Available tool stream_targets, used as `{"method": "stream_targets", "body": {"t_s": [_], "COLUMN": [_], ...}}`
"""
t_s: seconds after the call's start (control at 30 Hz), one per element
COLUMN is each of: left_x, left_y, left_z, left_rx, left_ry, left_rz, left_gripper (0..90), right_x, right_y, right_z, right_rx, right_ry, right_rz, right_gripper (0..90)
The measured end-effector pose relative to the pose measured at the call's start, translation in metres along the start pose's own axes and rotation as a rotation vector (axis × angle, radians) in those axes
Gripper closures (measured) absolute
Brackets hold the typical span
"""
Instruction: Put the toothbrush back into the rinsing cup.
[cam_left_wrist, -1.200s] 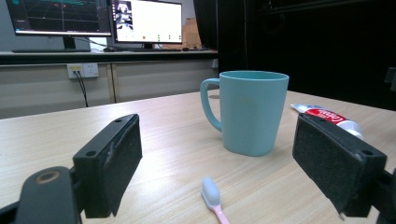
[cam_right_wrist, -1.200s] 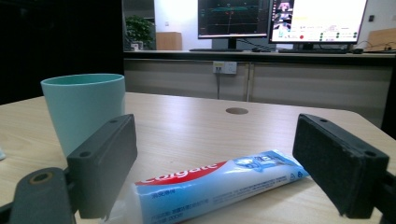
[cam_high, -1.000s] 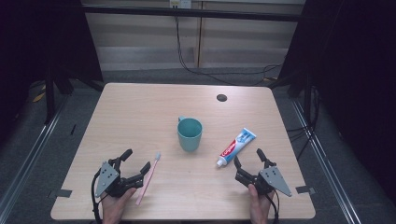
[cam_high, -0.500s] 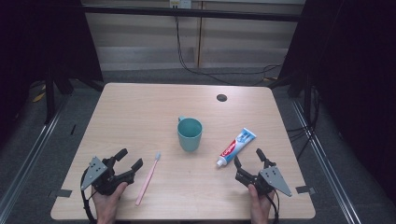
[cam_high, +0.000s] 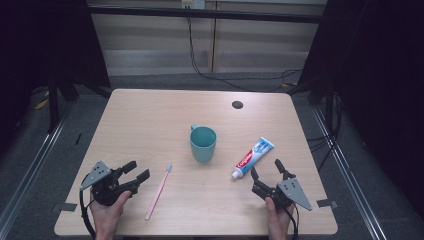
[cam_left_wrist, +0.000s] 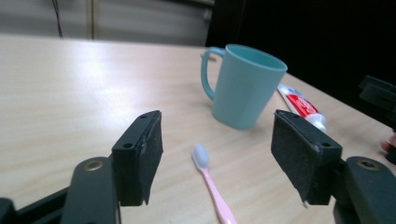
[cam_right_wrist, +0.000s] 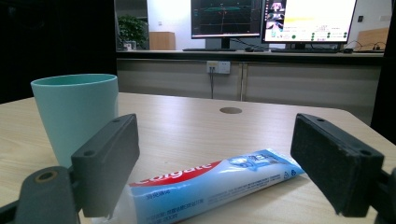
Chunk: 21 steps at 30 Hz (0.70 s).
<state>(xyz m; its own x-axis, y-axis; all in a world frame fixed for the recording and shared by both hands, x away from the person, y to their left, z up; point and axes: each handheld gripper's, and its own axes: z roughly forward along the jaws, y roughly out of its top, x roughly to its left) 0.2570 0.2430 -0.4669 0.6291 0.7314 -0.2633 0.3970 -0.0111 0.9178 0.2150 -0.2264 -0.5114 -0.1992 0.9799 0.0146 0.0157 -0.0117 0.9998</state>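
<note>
While the left gripper (cam_high: 134, 173) hovers by the table's (cam_high: 150, 115) near-left corner, jaws apart and just closing on nothing, the toothbrush (cam_high: 159, 191) lies immediately right of it, long axis near-to-far, bristles toward the cup (cam_high: 203, 143). Right gripper (cam_high: 266, 171), released, faces the toothpaste (cam_high: 253, 157).

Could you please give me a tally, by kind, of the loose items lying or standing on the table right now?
Teal mug: 1
Pink toothbrush: 1
Toothpaste tube: 1
Total: 3
</note>
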Motion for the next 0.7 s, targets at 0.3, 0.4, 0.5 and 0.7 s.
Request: {"method": "stream_targets", "body": {"t_s": [0.3,0.4,0.5,0.7], "left_x": [-0.003,-0.002,-0.002,-0.003], "left_y": [0.01,0.018,0.022,0.028], "left_z": [0.012,0.015,0.017,0.021], "left_rx": [0.079,0.13,0.162,0.248], "left_ry": [-0.057,-0.046,-0.047,-0.064], "left_rz": [-0.026,-0.02,0.001,0.037], "left_gripper": [37.1,37.1,37.7,41.1], "right_x": [0.001,0.001,0.001,0.001], "right_y": [0.0,0.0,0.0,0.0], "right_z": [0.001,0.0,0.0,0.0], "right_rx": [0.003,0.005,0.005,0.005], "right_ry": [-0.01,-0.011,-0.013,-0.016], "right_rz": [0.001,0.0,-0.001,0.0], "right_gripper": [14.9,15.2,15.2,15.2]}}
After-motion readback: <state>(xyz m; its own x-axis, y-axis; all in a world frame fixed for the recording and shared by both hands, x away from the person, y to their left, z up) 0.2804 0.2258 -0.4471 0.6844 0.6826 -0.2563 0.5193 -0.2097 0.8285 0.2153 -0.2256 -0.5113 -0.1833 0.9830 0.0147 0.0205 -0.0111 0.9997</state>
